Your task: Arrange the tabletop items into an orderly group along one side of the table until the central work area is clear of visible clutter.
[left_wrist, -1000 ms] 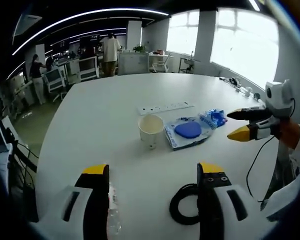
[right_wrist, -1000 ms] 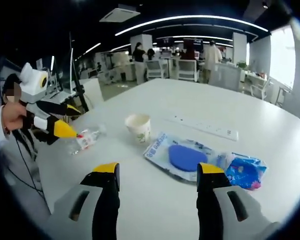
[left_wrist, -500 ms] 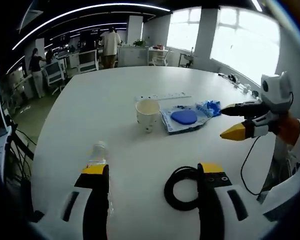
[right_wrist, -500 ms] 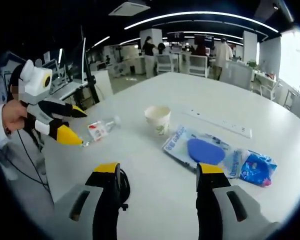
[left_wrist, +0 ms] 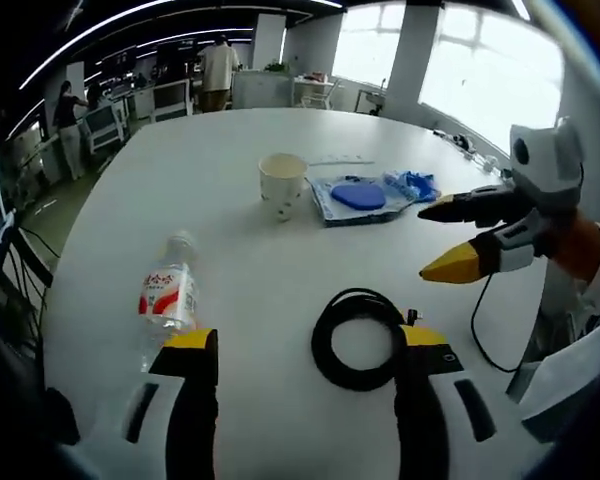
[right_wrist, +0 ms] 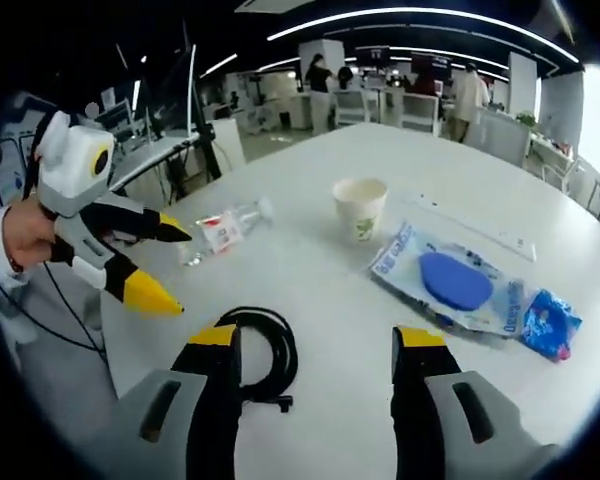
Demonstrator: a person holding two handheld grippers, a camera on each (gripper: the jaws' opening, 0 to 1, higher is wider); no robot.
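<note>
Left gripper view: your left gripper (left_wrist: 305, 345) rises from the near edge with its yellow-tipped jaws spread wide and nothing between them. Just beyond the jaws, on the white table (left_wrist: 230, 200), lies a black coiled cable (left_wrist: 362, 338), flat and close to the right jaw. To the near left a clear water bottle (left_wrist: 170, 293) with a red-and-white label lies on its side, cap pointing away from you. Farther off, near the middle of the table, a paper cup (left_wrist: 282, 185) stands upright. Just right of the cup lies a clear packet holding a blue pad (left_wrist: 355, 196), and a crumpled blue wrapper (left_wrist: 412, 184) lies against the packet's far right end. A white power strip (left_wrist: 338, 160) lies beyond the packet. Your right gripper (left_wrist: 440, 240) enters from the right, held above the table, jaws parted and empty.

Right gripper view: your right gripper (right_wrist: 315, 345) likewise shows both jaws released, gripping nothing. The cable (right_wrist: 262, 355) lies just beyond its left jaw. The bottle (right_wrist: 225, 228) lies farther left, the cup (right_wrist: 360, 207) stands beyond the middle, and the packet (right_wrist: 450, 285) and blue wrapper (right_wrist: 550, 322) extend to the right, with the power strip (right_wrist: 480, 232) behind them. Your left gripper (right_wrist: 165, 265) comes in from the left, jaws apart, tips above the table near the bottle. People stand among desks in the far background.
</note>
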